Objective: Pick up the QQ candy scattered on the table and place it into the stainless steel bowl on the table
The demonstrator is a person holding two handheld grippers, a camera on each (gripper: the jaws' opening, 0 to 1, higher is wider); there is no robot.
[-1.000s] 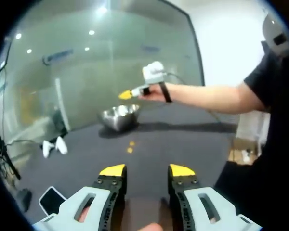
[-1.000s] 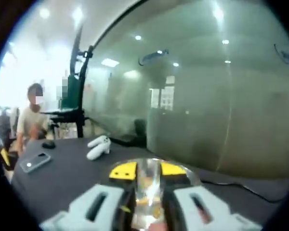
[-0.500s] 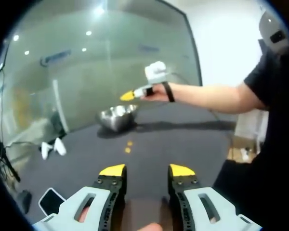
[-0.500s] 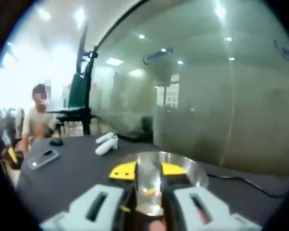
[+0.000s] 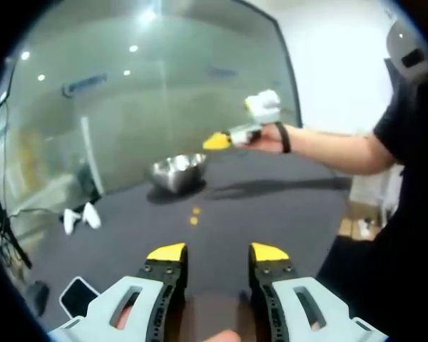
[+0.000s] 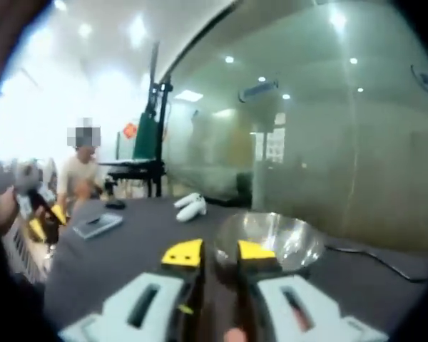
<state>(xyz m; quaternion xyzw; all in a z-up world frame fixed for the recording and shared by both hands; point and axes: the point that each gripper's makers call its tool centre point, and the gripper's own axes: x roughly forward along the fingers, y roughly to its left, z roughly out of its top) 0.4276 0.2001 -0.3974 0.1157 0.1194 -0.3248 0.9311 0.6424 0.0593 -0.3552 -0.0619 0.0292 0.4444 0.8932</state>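
Steel bowl (image 5: 178, 172) on dark counter (image 5: 271, 214), contents unreadable, two candies (image 5: 194, 216) nearby; left claw (image 5: 217, 251) spread empty, right claw (image 6: 218, 251) slightly parted, empty.

**Where things sit on the table**

In the left gripper view we find the bowl (image 5: 177, 172) on the table (image 5: 271, 214), far ahead of our left claw (image 5: 217, 251). Two candies (image 5: 195, 215) lie between them. The right claw (image 5: 217, 140) hangs above and right of the bowl. A phone (image 5: 77, 296) lies near left, white controllers (image 5: 78, 216) beyond it, left of the bowl.
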